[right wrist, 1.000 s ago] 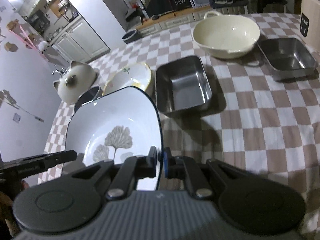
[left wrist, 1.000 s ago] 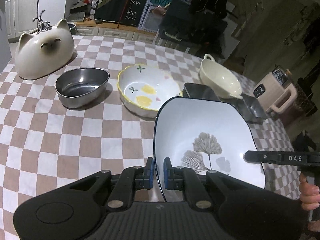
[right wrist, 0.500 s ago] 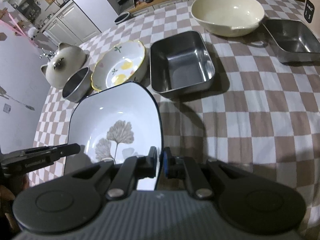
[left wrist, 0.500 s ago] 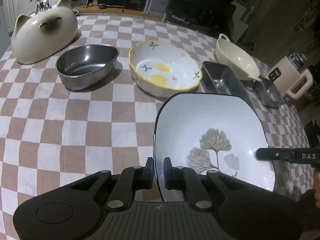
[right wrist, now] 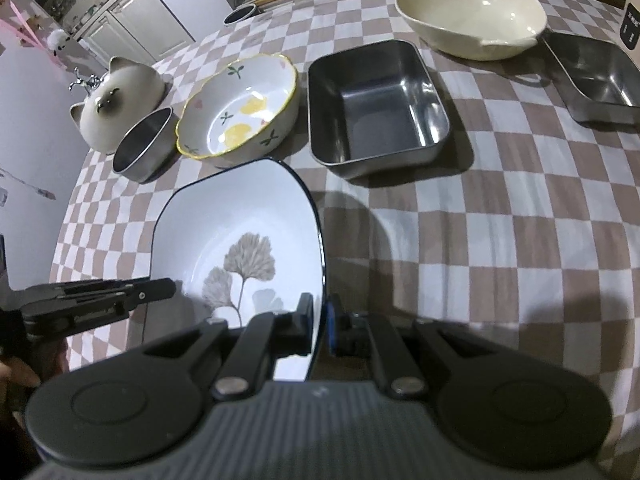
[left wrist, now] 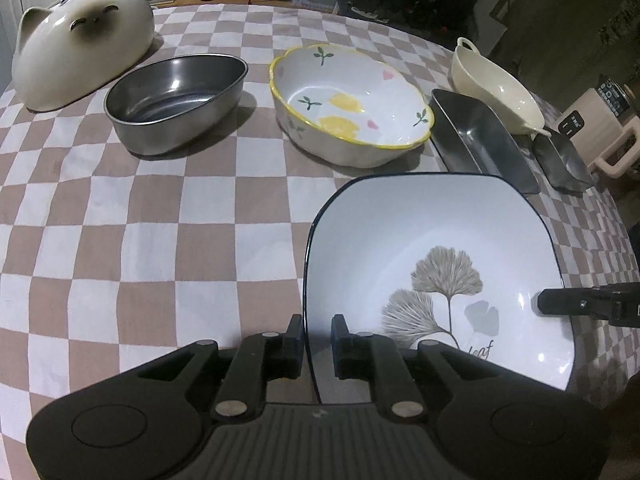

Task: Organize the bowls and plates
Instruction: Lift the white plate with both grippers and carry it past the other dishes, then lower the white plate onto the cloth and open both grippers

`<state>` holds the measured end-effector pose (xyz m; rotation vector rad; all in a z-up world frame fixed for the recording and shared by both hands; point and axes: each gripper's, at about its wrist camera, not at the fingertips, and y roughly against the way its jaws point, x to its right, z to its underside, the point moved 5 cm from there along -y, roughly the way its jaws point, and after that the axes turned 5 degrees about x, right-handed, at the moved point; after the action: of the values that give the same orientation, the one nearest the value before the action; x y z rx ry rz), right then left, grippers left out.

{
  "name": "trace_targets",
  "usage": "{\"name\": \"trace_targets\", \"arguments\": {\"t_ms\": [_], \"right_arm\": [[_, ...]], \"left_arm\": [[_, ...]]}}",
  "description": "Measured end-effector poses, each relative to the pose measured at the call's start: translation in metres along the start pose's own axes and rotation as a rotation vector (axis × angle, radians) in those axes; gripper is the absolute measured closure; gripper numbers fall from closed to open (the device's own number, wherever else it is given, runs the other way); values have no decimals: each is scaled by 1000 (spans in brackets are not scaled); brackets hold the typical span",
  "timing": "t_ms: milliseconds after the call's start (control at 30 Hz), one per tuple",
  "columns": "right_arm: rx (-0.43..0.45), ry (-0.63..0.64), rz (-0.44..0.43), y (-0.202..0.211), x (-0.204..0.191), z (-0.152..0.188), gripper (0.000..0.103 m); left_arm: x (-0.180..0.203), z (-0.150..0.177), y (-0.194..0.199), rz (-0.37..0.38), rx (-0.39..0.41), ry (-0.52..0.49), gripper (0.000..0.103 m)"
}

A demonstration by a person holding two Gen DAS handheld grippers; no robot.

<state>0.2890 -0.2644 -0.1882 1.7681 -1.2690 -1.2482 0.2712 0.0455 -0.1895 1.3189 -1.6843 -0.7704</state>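
A white square leaf-print plate (left wrist: 432, 264) with a dark rim is held above the checkered table. My left gripper (left wrist: 316, 344) is shut on its left rim; my right gripper (right wrist: 320, 328) is shut on its right rim (right wrist: 240, 248). Beyond it stand a flowered yellow-rimmed bowl (left wrist: 348, 100) (right wrist: 240, 108), an oval steel bowl (left wrist: 176, 96) (right wrist: 142, 148), a rectangular steel tray (left wrist: 480, 140) (right wrist: 376, 104), a cream handled bowl (left wrist: 496, 88) (right wrist: 472, 16) and a second steel tray (left wrist: 564, 160) (right wrist: 596, 76).
A cat-shaped ceramic lid (left wrist: 80, 32) (right wrist: 120, 96) sits at the table's far left. A beige appliance (left wrist: 600, 124) stands off the right edge. Cabinets and a dark sign lie behind the table (left wrist: 120, 240).
Both grippers have carried the leaf plate forward and lower, nearer the flowered bowl and steel tray. The grip on both rims is unchanged.
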Motion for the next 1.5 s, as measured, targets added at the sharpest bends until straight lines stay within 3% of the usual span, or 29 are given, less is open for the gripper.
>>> {"name": "trace_targets", "arguments": {"t_ms": [300, 533, 733, 1233, 1500], "right_arm": [[-8, 7, 17, -6, 2, -1, 92], [-34, -34, 20, -13, 11, 0, 93], [-23, 7, 93, -19, 13, -1, 95], [-17, 57, 87, -23, 13, 3, 95], [-26, 74, 101, -28, 13, 4, 91]], "left_arm": [[-2, -2, -2, 18, -5, 8, 88], [-2, -3, 0, 38, -14, 36, 82], [-4, 0, 2, 27, -28, 41, 81], [2, 2, 10, 34, -20, 27, 80], [1, 5, 6, 12, -47, 26, 64]]}}
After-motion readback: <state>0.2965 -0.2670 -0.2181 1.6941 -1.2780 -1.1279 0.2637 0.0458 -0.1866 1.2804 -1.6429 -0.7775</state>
